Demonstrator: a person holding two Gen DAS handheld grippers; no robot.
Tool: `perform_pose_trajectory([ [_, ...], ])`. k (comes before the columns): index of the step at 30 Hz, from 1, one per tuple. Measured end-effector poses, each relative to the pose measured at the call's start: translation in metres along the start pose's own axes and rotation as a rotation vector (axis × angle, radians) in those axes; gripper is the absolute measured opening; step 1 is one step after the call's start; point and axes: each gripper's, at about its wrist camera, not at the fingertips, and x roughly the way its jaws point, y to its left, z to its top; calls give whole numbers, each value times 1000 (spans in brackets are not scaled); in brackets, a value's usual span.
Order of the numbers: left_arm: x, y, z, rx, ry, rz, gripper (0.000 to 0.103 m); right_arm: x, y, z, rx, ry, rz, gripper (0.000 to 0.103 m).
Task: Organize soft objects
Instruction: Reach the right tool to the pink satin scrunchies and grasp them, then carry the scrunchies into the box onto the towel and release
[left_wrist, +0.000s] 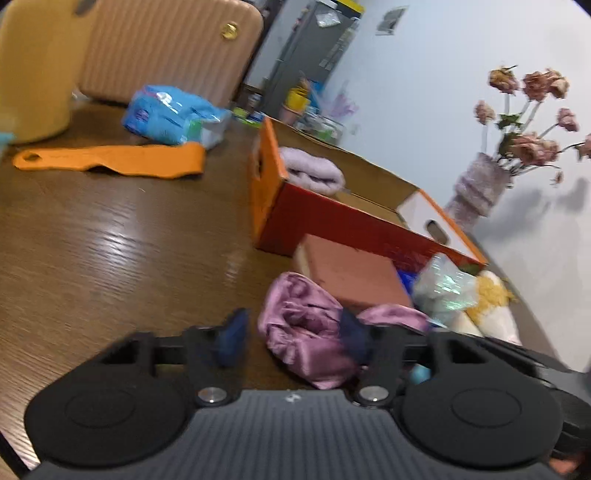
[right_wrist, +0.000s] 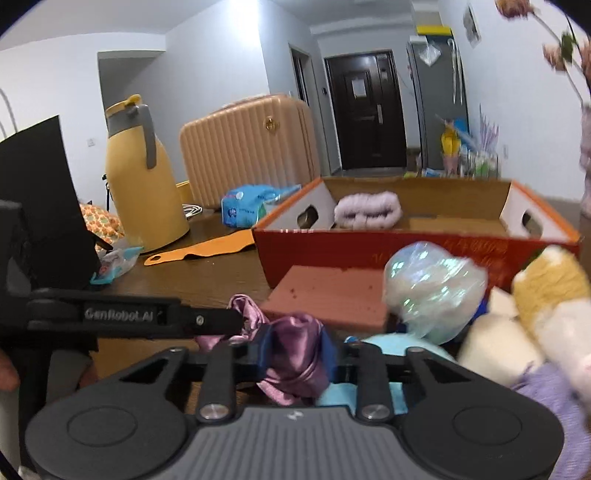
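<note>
A crumpled purple satin cloth lies on the brown table in front of an open orange cardboard box. My left gripper is open, its blue pads on either side of the cloth's left part. My right gripper is shut on the purple satin cloth, with the left gripper's finger crossing just behind it. A rolled lilac towel lies inside the box, also seen in the left wrist view.
A brick-coloured foam block, an iridescent plastic bag, cream and yellow plush items and a light blue item crowd the right. A blue packet, orange strip, yellow jug, beige suitcase and flower vase stand further off.
</note>
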Motion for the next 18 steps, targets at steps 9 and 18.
perform_pose_trajectory([
  [9,-62,-37,-55,16,19,-36,21,-65,12,-19,-103,-15,73,10],
  [18,-119,-95,-110,165,61,-124,53,-172,-14,-78,-62,23,97,19],
])
